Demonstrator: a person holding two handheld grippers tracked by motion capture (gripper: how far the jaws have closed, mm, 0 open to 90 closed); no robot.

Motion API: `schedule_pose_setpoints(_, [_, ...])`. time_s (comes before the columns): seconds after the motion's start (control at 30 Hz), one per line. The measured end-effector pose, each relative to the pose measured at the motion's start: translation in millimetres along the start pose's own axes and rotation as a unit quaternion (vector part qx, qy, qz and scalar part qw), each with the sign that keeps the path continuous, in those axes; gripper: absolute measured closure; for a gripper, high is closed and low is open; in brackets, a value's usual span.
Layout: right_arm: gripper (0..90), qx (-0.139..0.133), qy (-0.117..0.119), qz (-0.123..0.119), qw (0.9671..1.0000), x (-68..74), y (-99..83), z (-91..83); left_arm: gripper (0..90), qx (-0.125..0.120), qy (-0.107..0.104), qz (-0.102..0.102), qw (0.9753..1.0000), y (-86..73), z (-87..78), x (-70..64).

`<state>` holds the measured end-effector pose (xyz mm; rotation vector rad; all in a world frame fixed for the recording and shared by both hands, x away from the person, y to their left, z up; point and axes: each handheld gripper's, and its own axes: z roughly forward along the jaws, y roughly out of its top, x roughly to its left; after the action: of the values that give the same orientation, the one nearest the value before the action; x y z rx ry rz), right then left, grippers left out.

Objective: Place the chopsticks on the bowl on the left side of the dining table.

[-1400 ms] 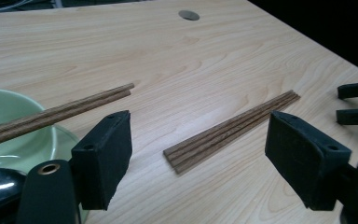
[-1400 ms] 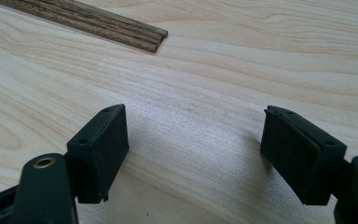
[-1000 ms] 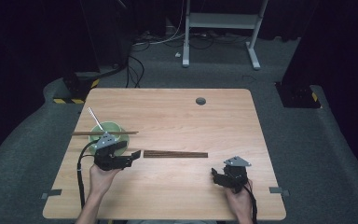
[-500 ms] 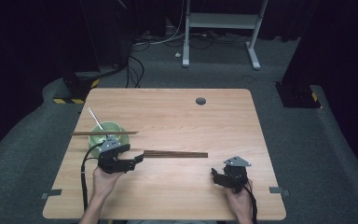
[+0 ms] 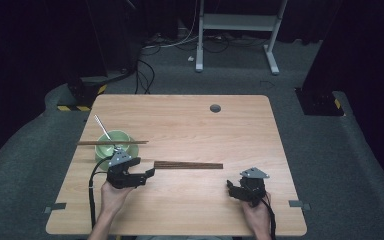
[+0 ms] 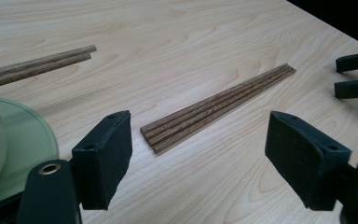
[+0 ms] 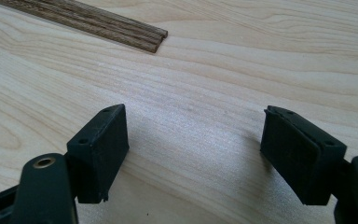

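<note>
Left tool (image 6: 198, 154) spread wide; chopsticks (image 6: 219, 106) lie flat just ahead, between its jaws, untouched.

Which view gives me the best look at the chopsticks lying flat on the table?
The left gripper view: the chopsticks lie whole between the left gripper's open jaws, side by side. The high view shows them small, as one dark strip. The right gripper view catches just one end at its top edge.

Dark wooden chopsticks (image 6: 216, 106) lie flat, bundled side by side, on the table's near middle.
</note>
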<state>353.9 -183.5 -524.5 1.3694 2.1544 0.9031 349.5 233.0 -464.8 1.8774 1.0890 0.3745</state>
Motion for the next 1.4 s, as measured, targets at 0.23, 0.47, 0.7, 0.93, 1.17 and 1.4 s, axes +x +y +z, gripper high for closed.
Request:
schedule_pose_setpoints(0.23, [22.6,0.000,0.000,0.000,1.0000,0.0,0.0,0.0,23.3,0.004,0.001,-0.008,1.0000,-5.9,2.8,2.5])
schedule_pose_setpoints(0.47, [22.6,0.000,0.000,0.000,1.0000,-0.1,0.0,0.0,23.5,0.004,0.007,-0.010,0.9999,-8.7,2.8,3.8])
schedule_pose_setpoints(0.7, [22.6,0.000,0.000,-0.001,1.0000,-0.1,0.0,0.0,23.8,0.005,0.010,-0.012,0.9999,-12.3,5.2,4.3])
schedule_pose_setpoints(0.93, [22.6,0.000,-0.001,-0.001,1.0000,-0.2,0.1,0.0,23.9,0.010,0.019,-0.008,0.9997,-16.4,8.1,4.6])
schedule_pose_setpoints(1.17, [22.6,0.000,0.000,-0.001,1.0000,-0.2,0.0,0.0,23.9,0.018,0.027,-0.006,0.9995,-20.1,11.3,5.7])
schedule_pose_setpoints(1.4, [22.6,-0.001,0.000,-0.001,1.0000,-0.2,0.0,0.1,24.0,0.020,0.033,-0.008,0.9992,-23.0,12.8,7.8])
